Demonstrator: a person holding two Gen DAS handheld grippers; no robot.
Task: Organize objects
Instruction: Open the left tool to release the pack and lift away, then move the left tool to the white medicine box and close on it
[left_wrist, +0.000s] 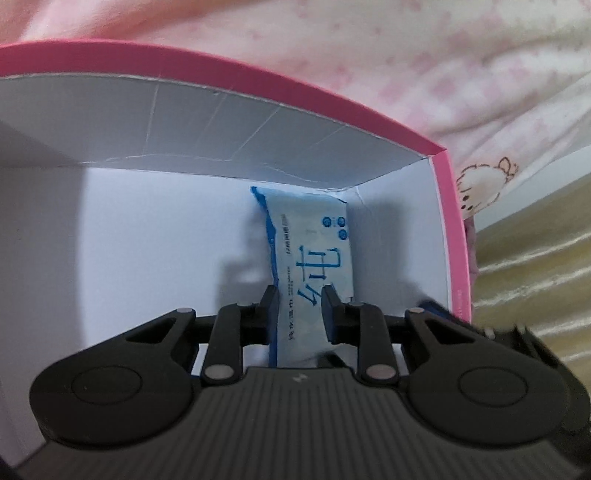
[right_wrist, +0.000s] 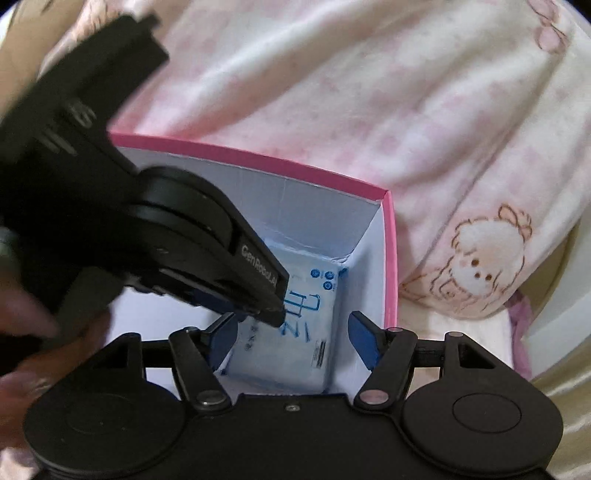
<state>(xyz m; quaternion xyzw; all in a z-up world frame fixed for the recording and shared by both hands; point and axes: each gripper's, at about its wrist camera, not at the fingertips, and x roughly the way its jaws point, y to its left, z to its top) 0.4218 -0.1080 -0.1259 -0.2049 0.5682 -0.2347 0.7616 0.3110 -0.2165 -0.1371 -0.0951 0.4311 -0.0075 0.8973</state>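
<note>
**Putting the wipes pack in the pink box**

On the left side, the left gripper reaches down into the pink box. Its two black fingers are clenched on the blue and white wipes pack, one on each long side. The pack sits low in the box, in the far right corner, close to the white wall. From the right wrist view, the pack looks like it is lying on the box floor, or almost there. I cannot tell for sure if it is touching.

On the right side, the right gripper hangs over the same corner of the box. Its blue pads stand apart, and nothing is pinched between them. It is released and just waiting. The left gripper crosses in front of it.

Outside the box, to the right, there is a soft pink blanket with a little cartoon sheep on it.

How to do this step well, I think: set the pack flat on the floor first. Then let the left fingers go slowly, so the pack does not flip. Lift the gripper straight up so it does not bump the box wall. Keep the right gripper out of the way.
</note>
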